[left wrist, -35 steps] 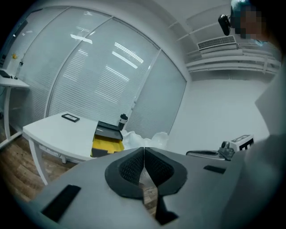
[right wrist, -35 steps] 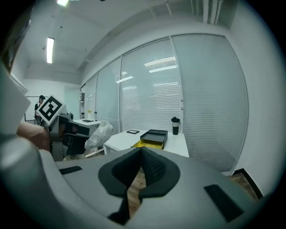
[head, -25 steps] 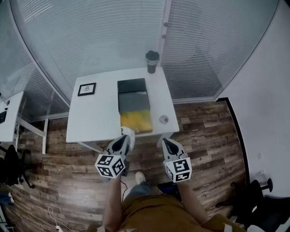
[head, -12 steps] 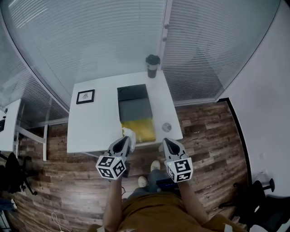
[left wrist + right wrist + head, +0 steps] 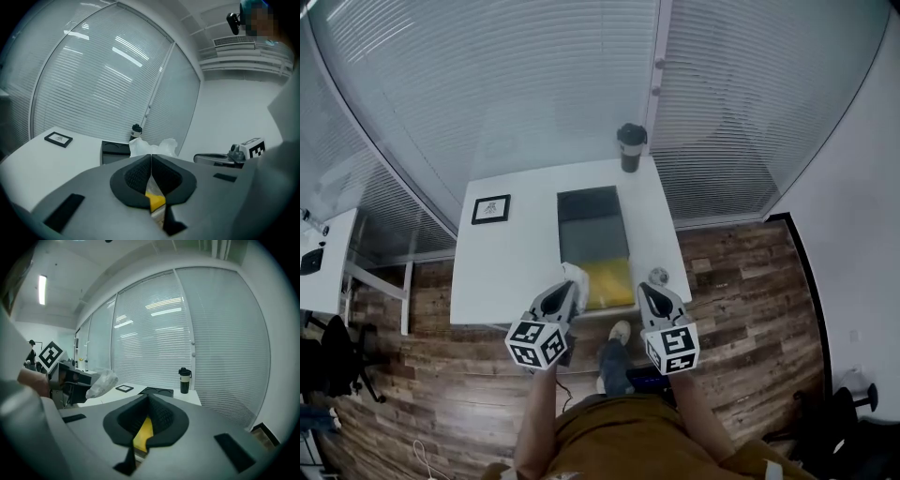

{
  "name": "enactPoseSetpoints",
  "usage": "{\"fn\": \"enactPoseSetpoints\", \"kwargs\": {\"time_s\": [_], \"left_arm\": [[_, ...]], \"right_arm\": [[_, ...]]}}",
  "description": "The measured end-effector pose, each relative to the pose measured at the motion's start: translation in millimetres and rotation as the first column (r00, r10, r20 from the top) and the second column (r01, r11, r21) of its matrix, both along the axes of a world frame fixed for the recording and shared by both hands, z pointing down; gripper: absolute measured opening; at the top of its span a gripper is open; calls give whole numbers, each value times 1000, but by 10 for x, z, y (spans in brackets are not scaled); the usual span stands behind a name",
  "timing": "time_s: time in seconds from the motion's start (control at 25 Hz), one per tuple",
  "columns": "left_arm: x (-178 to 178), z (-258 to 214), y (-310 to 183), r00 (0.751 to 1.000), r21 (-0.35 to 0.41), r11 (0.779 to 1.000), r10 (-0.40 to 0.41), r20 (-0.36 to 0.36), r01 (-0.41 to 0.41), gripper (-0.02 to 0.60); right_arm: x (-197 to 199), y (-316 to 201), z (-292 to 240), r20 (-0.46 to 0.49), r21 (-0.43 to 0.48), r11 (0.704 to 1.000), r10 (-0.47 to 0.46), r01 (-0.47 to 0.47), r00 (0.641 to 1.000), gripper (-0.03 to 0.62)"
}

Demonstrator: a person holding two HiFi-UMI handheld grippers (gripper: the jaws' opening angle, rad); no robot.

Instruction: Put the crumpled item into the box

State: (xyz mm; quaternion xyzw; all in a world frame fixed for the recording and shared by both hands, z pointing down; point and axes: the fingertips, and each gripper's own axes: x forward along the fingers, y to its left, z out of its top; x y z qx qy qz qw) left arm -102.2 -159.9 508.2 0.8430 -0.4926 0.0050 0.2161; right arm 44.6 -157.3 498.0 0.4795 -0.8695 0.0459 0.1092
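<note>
Carrying step judged in hand: the white crumpled item (image 5: 574, 274) is pinched between the pressed-together jaws of the left tool (image 5: 568, 285), at the near left corner of the long open box (image 5: 592, 225) on the white desk (image 5: 511, 272). The right tool (image 5: 648, 292) is held closed on nothing. A short shift rightward over the box, then a release, is called for next. The item is seen projecting forward past the jaw tips, toward the blinds (image 5: 506, 84); no clear long axis can be made out.
</note>
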Motion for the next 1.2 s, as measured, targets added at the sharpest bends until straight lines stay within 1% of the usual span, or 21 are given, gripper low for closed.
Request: {"fn": "enactPoseSetpoints", "kwargs": {"time_s": [0.16,0.4,0.72,1.2], "left_arm": [[-22,48,-56,1000,-10,1000,-6,-5,6,28],[28,141,-125,1000,-34,999,-1,1,1,28],[-37,403,-197,1000,-100,995,1,27,2,28],[-59,847,-292,999,-198,980,18,48,-9,28]], "right_arm": [[3,-56,-7,-6,0,1000,1,-1,1000,12],[120,-149,83,-17,-31,999,12,-13,1000,12],[-34,-257,318,-33,-91,996,-21,18,999,12],[-13,-429,673,-68,-174,985,-25,13,997,12]]}}
